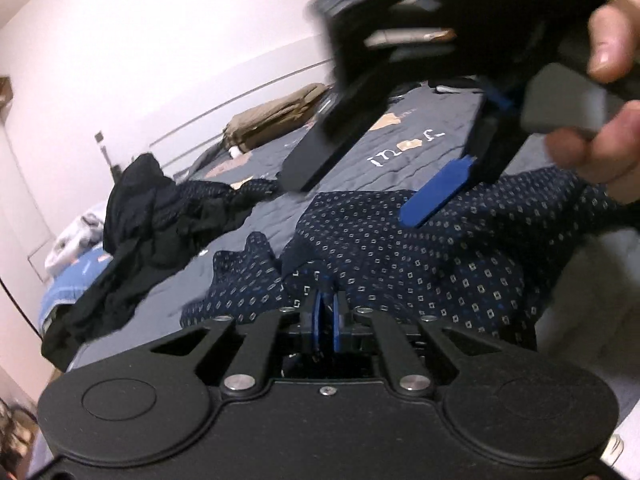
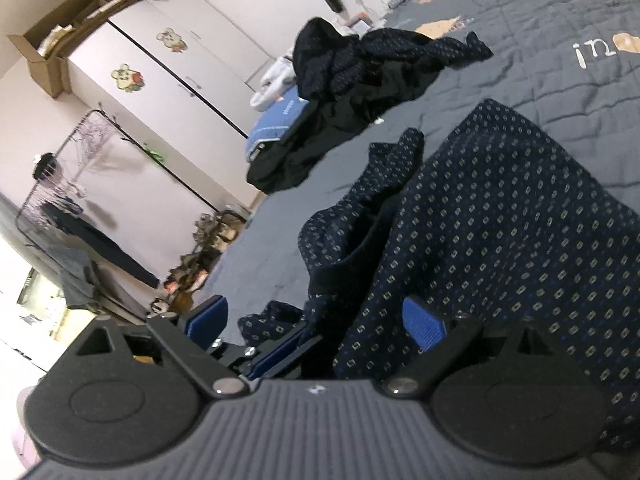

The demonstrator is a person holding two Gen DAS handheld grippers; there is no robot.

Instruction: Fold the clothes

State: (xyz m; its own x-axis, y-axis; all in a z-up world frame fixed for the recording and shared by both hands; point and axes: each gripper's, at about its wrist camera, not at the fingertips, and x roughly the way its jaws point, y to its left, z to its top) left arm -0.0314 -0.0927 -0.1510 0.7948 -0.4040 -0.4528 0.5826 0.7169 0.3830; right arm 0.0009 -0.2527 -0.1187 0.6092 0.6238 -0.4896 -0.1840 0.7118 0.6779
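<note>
**Left pinches the dotted garment, right stands wide**

Your bed (image 2: 520, 60) carries everything under its grey quilt. A heap of dark clothes (image 2: 360, 76) lies well apart, toward the far edge. Nearer you, the navy dotted garment (image 1: 420, 248) lies bunched on the quilt. Your left hand-held gripper (image 1: 327, 300) is clenched on a fold of that garment. Your right hand-held gripper (image 2: 316, 320) is spread wide, cloth draped between its blue pads (image 2: 424, 322), unpressed.

A home bedroom: a quilted bed (image 2: 520, 32), a white wardrobe (image 2: 160, 80), a clothes rack (image 2: 60, 184), clothes (image 2: 360, 80) piled about.
</note>
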